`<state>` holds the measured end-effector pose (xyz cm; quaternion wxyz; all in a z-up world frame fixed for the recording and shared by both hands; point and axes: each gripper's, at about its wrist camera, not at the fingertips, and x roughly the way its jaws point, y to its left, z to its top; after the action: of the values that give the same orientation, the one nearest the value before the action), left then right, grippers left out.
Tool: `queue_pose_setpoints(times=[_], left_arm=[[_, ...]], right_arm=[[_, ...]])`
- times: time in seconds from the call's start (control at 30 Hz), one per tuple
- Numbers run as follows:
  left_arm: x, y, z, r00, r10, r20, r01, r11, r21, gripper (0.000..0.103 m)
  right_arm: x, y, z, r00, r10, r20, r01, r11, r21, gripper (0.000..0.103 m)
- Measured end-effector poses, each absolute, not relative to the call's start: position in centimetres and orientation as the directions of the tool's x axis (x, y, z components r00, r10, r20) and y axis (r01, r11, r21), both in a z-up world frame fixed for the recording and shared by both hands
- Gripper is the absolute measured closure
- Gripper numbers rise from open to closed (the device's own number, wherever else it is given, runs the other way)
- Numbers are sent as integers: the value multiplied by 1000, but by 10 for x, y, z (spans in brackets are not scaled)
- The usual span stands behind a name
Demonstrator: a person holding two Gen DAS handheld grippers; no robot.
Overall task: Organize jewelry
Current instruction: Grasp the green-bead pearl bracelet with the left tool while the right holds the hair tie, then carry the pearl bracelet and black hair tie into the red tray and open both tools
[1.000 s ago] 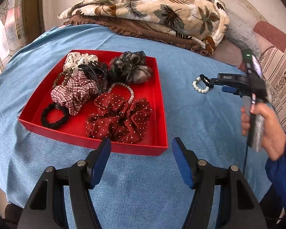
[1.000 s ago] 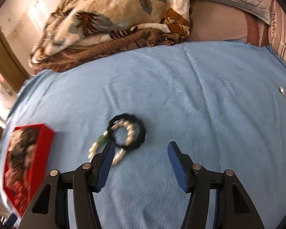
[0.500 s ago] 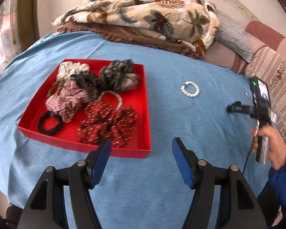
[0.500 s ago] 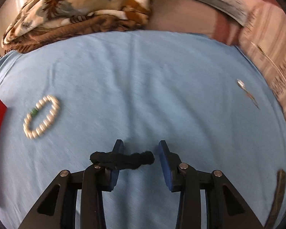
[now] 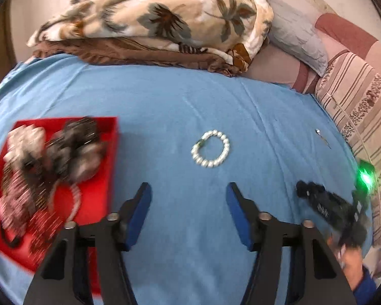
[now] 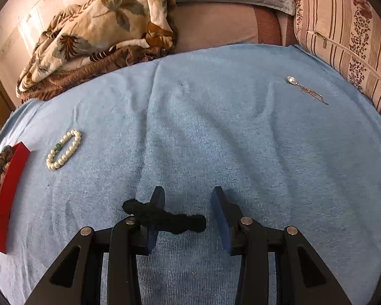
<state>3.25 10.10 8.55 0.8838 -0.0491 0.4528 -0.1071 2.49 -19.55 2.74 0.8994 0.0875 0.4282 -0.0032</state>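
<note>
Two wrist views over a bed covered w/ a light blue terry cloth (image 6: 216,132).

Right tongs (image 6: 188,211): narrow-to-mid gap, jaws opening slightly. A black fuzzy fabric hair tie (image 6: 165,218) is looped over the left finger and hangs across part of the gap; the right pad isn't touching it, so it's hooked, not pinched. Soft, very light, squashy: it won't break but could slide off the finger if tilted. Best hold, I'd judge, is a pinch across the fabric band.

Left tongs (image 5: 188,198): mid-wide, jaws closing, nothing between them. Just ahead lies a white pearl-bead bracelet w/ one green bead (image 5: 210,148), flat on the cloth, well apart from the pads. Beads are hard, round, likely slippery; the elastic string makes it floppy. Take it across one side of the ring, pads straddling the bead row, pressing into the soft cloth.

A red square open tray (image 5: 106,178), at left and blurred, is already full of scrunchies and hair ties.

Far right near a striped cushion (image 6: 348,38): a thin silver chain w/ a clear stone pendant (image 6: 304,89); fine, tangle-prone, hard to pinch off terry; go for the pendant end.
</note>
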Motion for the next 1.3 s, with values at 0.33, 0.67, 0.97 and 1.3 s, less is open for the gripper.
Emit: queue_pose_setpoints(times=[0.33,0.67,0.97,1.3], left_arm=[[128,64,24,479,-150,-865,125,987,-102,58],[126,49,20,502,-129,-855,177,983,-45,94],[74,63,65,555,-233,-798,169,971,-167,94],[-6,111,124,625,-271,-732,160,962,-220,94]], right_arm=[[35,-195,29,638,130,-759,50,977,209,77],[33,-188,38,667,195,-719,2,965,263,94],[16,-195,53,707,208,-676,4,954,299,95],[-5,-190,52,699,173,-694,47,957,286,95]])
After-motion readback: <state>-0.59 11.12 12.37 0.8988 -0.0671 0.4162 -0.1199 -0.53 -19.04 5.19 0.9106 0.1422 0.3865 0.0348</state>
